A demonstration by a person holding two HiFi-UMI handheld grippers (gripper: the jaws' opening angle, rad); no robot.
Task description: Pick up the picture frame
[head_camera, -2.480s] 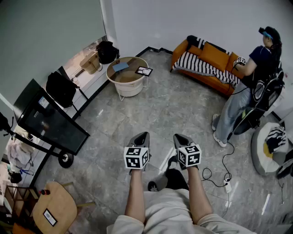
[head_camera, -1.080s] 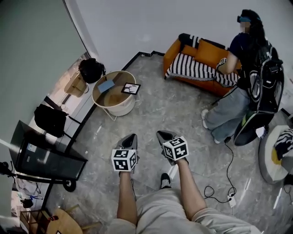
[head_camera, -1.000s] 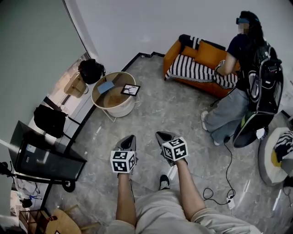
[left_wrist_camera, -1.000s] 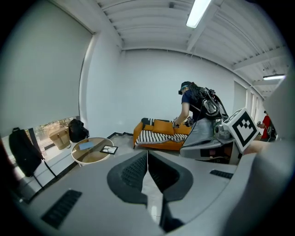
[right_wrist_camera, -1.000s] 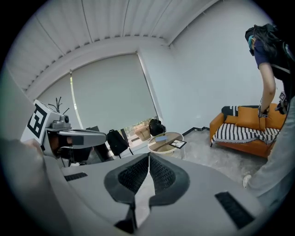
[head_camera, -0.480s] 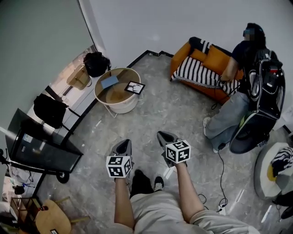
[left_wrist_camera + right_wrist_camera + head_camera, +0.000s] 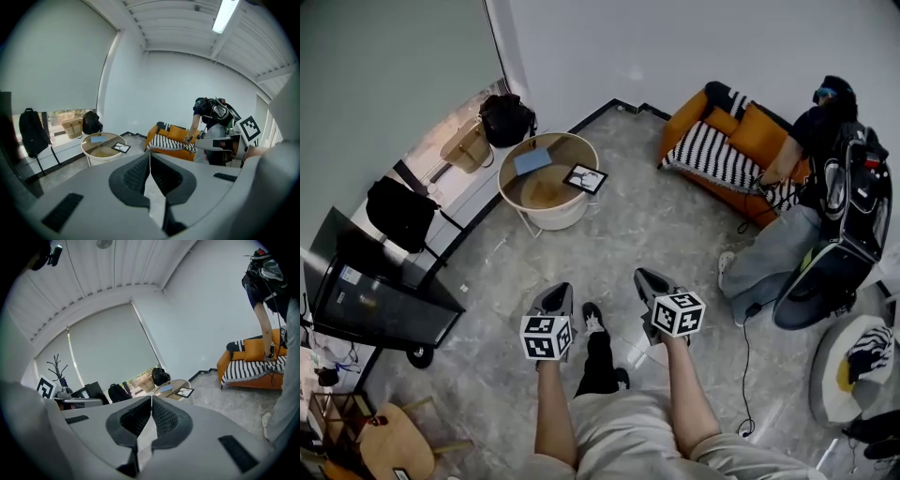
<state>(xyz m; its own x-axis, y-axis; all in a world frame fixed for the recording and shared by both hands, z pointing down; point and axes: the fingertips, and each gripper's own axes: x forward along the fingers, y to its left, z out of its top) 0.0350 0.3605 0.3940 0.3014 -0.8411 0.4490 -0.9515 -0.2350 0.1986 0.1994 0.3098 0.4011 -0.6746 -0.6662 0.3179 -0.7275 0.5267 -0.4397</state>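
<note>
A small black picture frame (image 7: 585, 178) lies flat on the right side of a round white side table (image 7: 542, 203), well ahead of both grippers. The frame (image 7: 121, 148) shows small and distant in the left gripper view, and the frame (image 7: 185, 392) likewise in the right gripper view. My left gripper (image 7: 554, 298) is held out over the floor, its jaws shut with nothing between them. Beside it, my right gripper (image 7: 647, 281) is also shut and empty.
A blue book (image 7: 532, 161) lies on the same table. An orange sofa (image 7: 722, 141) with a striped throw stands at the back right, where a person (image 7: 825, 197) with a backpack bends over it. A dark screen on wheels (image 7: 375, 291) stands left; bags (image 7: 506, 117) sit by the window.
I have stepped forward: the table and sofa have shifted in the head view, a foot now shows between my arms, and both grippers moved along, still shut. The person leaned further over the sofa.
</note>
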